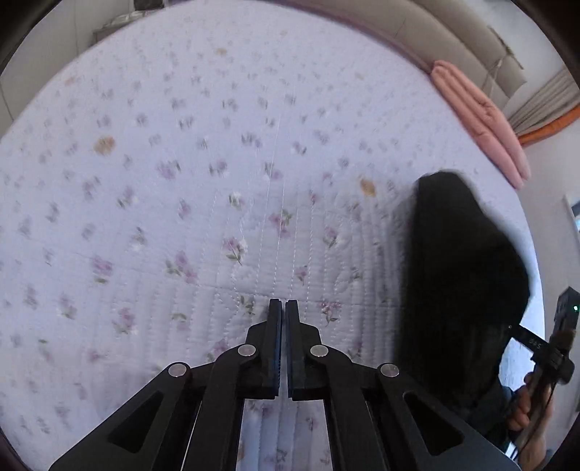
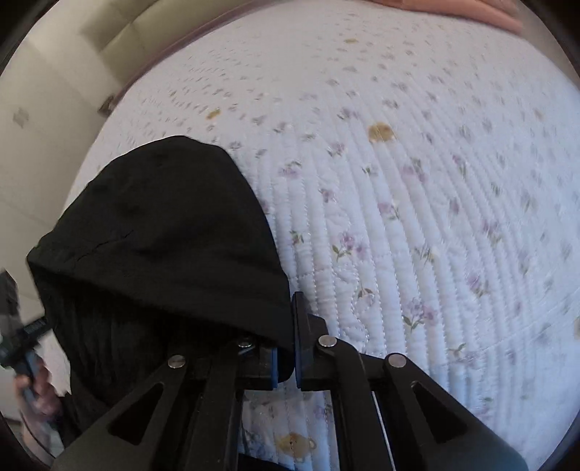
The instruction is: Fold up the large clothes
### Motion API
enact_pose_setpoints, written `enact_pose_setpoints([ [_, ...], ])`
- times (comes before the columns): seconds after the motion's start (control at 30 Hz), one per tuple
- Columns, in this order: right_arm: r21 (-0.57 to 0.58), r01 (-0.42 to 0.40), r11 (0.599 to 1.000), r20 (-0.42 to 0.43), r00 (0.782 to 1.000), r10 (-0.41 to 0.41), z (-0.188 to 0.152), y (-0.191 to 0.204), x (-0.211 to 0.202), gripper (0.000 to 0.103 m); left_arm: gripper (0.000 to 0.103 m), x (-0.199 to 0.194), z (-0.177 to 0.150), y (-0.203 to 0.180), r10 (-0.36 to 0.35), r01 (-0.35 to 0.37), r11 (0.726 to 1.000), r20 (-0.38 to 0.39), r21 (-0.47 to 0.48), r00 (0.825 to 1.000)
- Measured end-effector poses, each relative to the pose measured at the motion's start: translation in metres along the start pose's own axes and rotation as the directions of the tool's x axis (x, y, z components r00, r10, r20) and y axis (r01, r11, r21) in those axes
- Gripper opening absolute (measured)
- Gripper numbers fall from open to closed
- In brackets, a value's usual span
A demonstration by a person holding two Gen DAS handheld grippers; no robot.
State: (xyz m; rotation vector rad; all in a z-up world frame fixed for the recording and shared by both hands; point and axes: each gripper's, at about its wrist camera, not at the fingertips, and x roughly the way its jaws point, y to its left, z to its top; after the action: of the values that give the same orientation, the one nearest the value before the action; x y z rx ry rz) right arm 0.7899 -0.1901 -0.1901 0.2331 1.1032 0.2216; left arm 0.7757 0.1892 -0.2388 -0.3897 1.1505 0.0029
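A black garment (image 2: 170, 239) hangs bunched from my right gripper (image 2: 288, 326), whose fingers are shut on its cloth; it drapes over the left finger and hides it. In the left wrist view the same black garment (image 1: 460, 271) hangs at the right, above the floral bedspread (image 1: 217, 181). My left gripper (image 1: 283, 308) is shut and empty, held over the bedspread, well left of the garment. The right gripper's body (image 1: 558, 344) and the hand holding it show at the right edge of the left wrist view.
The quilted floral bedspread (image 2: 435, 199) covers a large bed. A folded pink blanket (image 1: 478, 119) lies at the bed's far right edge. A beige padded headboard (image 1: 453, 32) stands behind it. The left gripper's body and hand (image 2: 21, 344) show at the left edge.
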Motion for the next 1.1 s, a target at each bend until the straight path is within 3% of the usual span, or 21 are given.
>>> enact_pose_setpoints([
  [0.17, -0.063, 0.021, 0.998, -0.003, 1.000, -0.022, 0.001, 0.010, -0.027, 0.019, 0.002, -0.061, 0.014, -0.031, -0.054, 0.040, 0.993, 0.118, 0.115, 0.992],
  [0.2, -0.063, 0.011, 0.998, 0.018, 1.000, -0.010, 0.001, 0.010, -0.041, 0.025, 0.002, -0.069, 0.018, -0.041, -0.065, 0.045, 0.989, 0.133, 0.144, 0.989],
  [0.3, -0.051, -0.021, 0.998, 0.117, 0.993, 0.027, 0.008, 0.017, -0.080, 0.060, 0.005, -0.093, 0.034, -0.085, -0.143, 0.096, 0.960, 0.164, 0.264, 0.976],
  [0.33, -0.045, -0.048, 0.998, 0.152, 0.987, 0.054, 0.013, 0.022, -0.089, 0.063, 0.007, -0.094, 0.037, -0.101, -0.154, 0.101, 0.949, 0.160, 0.297, 0.975],
  [0.43, -0.051, -0.106, 0.993, 0.169, 0.979, 0.113, 0.032, 0.044, -0.092, 0.061, 0.007, -0.073, 0.046, -0.138, -0.154, 0.103, 0.924, 0.111, 0.368, 0.982],
  [0.5, -0.082, -0.096, 0.992, 0.159, 0.981, 0.108, 0.043, 0.066, -0.079, 0.056, 0.007, -0.044, 0.049, -0.146, -0.175, 0.154, 0.915, 0.022, 0.372, 0.984],
  [0.6, -0.150, -0.065, 0.987, 0.079, 0.994, 0.078, 0.048, 0.087, -0.040, 0.045, 0.007, -0.001, 0.040, -0.142, -0.125, 0.145, 0.925, -0.078, 0.351, 0.989],
  [0.7, -0.184, -0.035, 0.982, -0.045, 0.999, 0.027, 0.032, 0.088, 0.000, 0.034, 0.007, 0.034, 0.022, -0.117, -0.121, 0.167, 0.948, -0.179, 0.272, 0.976],
  [0.77, -0.176, -0.043, 0.983, -0.094, 0.995, 0.027, 0.019, 0.078, 0.021, 0.030, 0.006, 0.044, 0.020, -0.104, -0.173, 0.211, 0.956, -0.191, 0.205, 0.966],
  [0.83, -0.146, -0.070, 0.987, -0.071, 0.996, 0.060, 0.014, 0.068, 0.029, 0.027, 0.003, 0.050, 0.021, -0.097, -0.211, 0.241, 0.959, -0.189, 0.150, 0.959],
  [0.97, -0.139, -0.070, 0.988, -0.075, 0.995, 0.060, 0.017, 0.066, 0.032, 0.026, 0.003, 0.050, 0.018, -0.100, -0.214, 0.242, 0.957, -0.173, 0.162, 0.962],
  [1.1, -0.143, -0.117, 0.983, -0.108, 0.989, 0.102, 0.024, 0.056, 0.013, 0.029, 0.003, 0.021, 0.019, -0.108, -0.201, 0.231, 0.950, -0.156, 0.212, 0.967],
])
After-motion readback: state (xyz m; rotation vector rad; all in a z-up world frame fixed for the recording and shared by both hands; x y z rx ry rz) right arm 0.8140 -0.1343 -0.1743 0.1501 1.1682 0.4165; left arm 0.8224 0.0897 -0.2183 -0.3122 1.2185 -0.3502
